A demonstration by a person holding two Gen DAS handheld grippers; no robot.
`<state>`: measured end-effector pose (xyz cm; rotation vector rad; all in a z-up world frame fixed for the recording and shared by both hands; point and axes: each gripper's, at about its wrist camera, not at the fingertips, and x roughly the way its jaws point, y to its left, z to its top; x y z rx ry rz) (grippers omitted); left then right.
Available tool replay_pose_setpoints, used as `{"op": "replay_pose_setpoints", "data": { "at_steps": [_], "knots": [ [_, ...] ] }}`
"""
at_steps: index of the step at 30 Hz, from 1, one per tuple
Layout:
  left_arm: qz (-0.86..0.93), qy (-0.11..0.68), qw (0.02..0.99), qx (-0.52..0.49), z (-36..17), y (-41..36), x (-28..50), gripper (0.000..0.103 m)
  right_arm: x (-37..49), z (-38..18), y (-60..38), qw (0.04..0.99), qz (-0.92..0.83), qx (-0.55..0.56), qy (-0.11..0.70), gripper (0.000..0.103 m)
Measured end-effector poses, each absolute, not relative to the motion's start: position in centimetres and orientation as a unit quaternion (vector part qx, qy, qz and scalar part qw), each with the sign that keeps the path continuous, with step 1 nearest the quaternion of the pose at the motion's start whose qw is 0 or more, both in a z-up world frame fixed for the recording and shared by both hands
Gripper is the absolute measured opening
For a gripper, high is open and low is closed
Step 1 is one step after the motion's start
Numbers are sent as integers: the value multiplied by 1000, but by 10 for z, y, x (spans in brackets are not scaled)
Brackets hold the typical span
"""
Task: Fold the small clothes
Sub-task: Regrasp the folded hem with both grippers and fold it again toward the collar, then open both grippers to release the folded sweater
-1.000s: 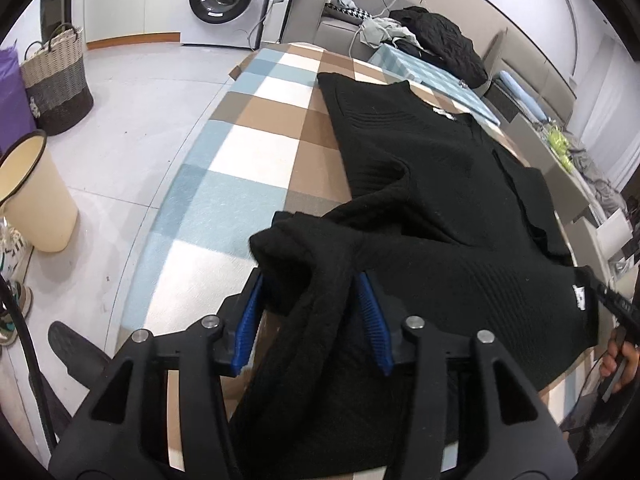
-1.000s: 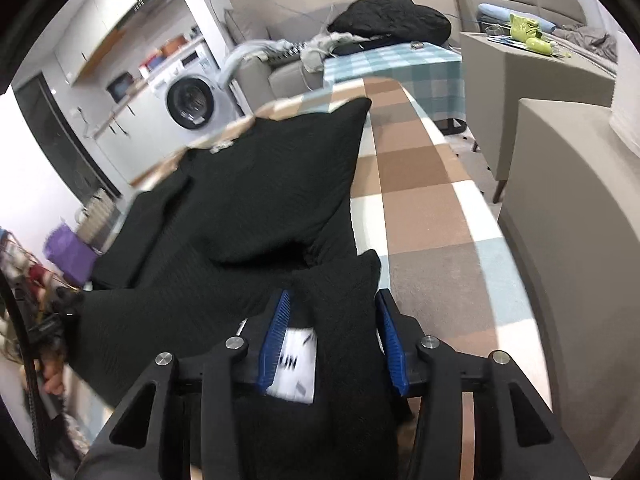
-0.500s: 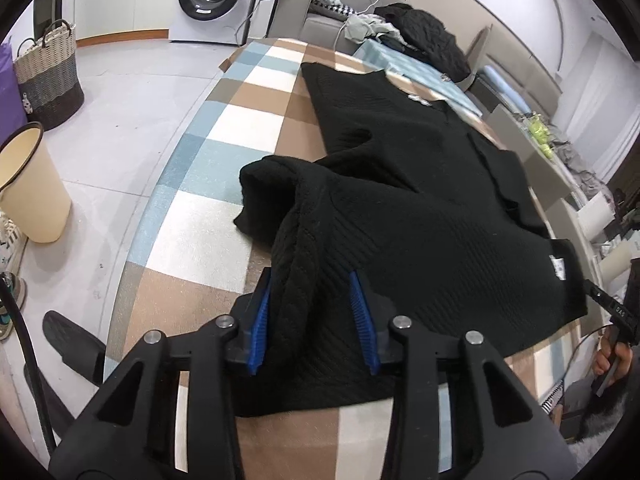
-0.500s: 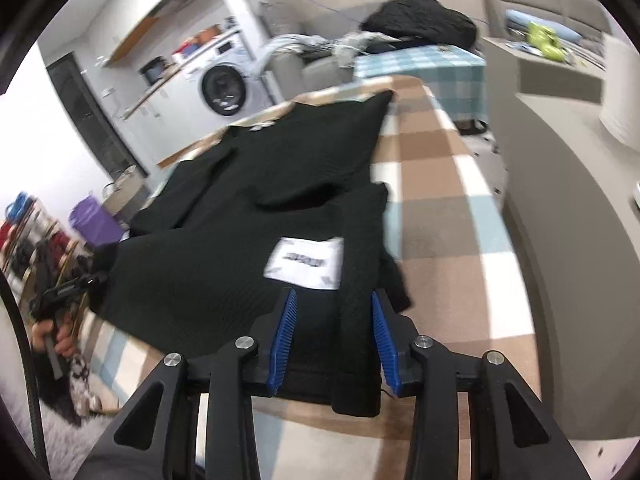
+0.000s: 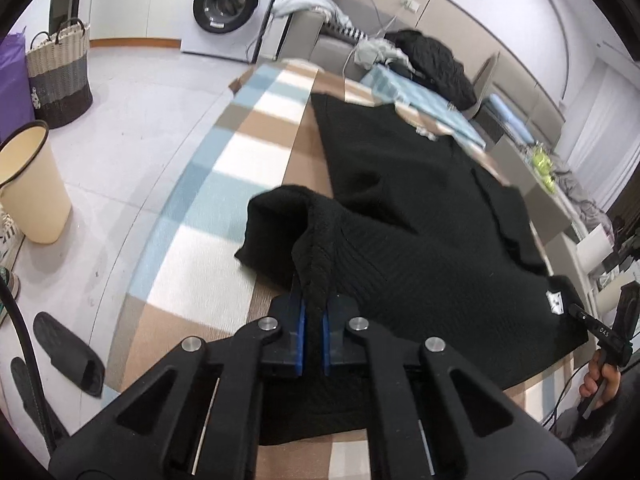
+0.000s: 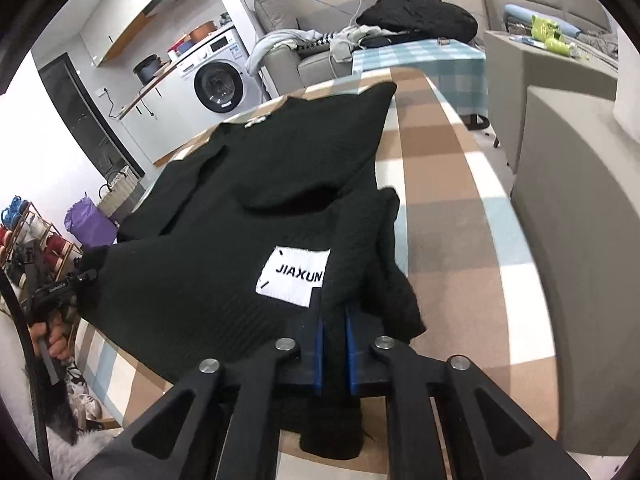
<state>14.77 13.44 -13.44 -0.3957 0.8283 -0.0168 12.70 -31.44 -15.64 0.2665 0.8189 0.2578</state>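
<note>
Lying flat on the checked surface [image 5: 224, 160], the black sweater [image 5: 420, 208] runs its long axis from the bottom centre of each wrist view up toward the top centre, hem nearest the cameras and neckline at the far end. In the right wrist view its white label [image 6: 294, 276] sits just left of the right tool [image 6: 334, 344], which is pressed together on a raised ridge of knit at the hem corner, with bare checked cloth off to the right of the frame. In the left wrist view the left tool [image 5: 314, 334] is likewise pinched shut on a bunched fold of the opposite hem corner, the cloth rising between its blue pads [image 5: 301, 340], and a loose lump of sleeve or side hangs just above and to the left of it. Each tool thus has one end of the near edge, and the whole body of the garment stretches away from both, up the frame. My reading is that the coming move carries the hem along that axis toward the neckline, both hands advancing evenly so the fold stays square. Beyond the surface stand a washing machine [image 5: 226, 4], a woven basket [image 5: 60, 76] and a cream bin [image 5: 32, 184] on the floor.
</note>
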Motion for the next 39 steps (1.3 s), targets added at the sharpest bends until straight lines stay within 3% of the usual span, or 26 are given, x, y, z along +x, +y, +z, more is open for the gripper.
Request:
{"op": "replay_pose_setpoints", "data": {
  "at_steps": [11,19,22,23,24,27,33,39],
  "knots": [
    [-29,313,924,-218,-80,145,211,3,178,-96,-329,936,104,171,291,6],
    [5,414,883,-223,-141,147,281,3,241,-153,-329,906,37,179,380,7],
    [1,413,878,-243,-143,153,273,12,239,-161,-339,891,38,211,399,20],
    [3,412,878,-243,-142,154,269,20,232,-160,-343,889,39,223,399,33],
    [11,411,878,-244,-139,158,262,32,226,-158,-347,888,39,232,395,40],
    [40,397,883,-248,-136,167,241,52,195,-152,-360,880,52,281,379,43],
    [52,406,879,-246,-138,169,206,53,149,-161,-349,848,111,339,392,45],
    [36,419,875,-238,-140,158,187,53,161,-182,-341,847,103,334,401,48]
  ]
}}
